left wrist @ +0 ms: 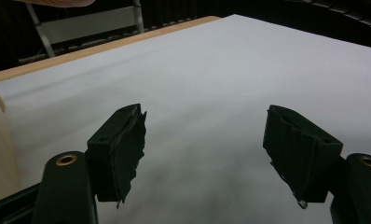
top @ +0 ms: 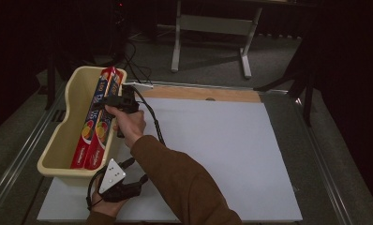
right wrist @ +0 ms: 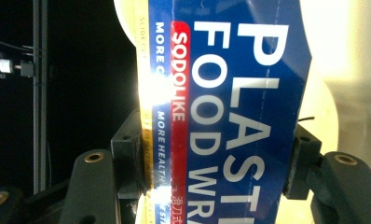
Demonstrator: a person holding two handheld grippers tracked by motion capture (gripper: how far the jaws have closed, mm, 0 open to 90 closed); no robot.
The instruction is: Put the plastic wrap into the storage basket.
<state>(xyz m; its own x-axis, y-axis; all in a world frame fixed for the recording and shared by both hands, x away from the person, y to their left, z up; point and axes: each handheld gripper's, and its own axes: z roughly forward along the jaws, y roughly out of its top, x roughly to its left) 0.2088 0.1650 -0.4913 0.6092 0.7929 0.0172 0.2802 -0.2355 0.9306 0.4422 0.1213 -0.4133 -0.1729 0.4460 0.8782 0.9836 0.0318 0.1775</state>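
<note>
Plastic wrap box (right wrist: pixel 230 112) fills right tongs (right wrist: pixel 216 163), both ends cut off.

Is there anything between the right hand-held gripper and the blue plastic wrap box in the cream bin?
Nothing visible. In the right gripper view, the right hand-held gripper already has its jaws on both sides of the blue plastic food wrap box, with nothing between them. The box lies in the cream plastic bin beside a second similar box.
</note>
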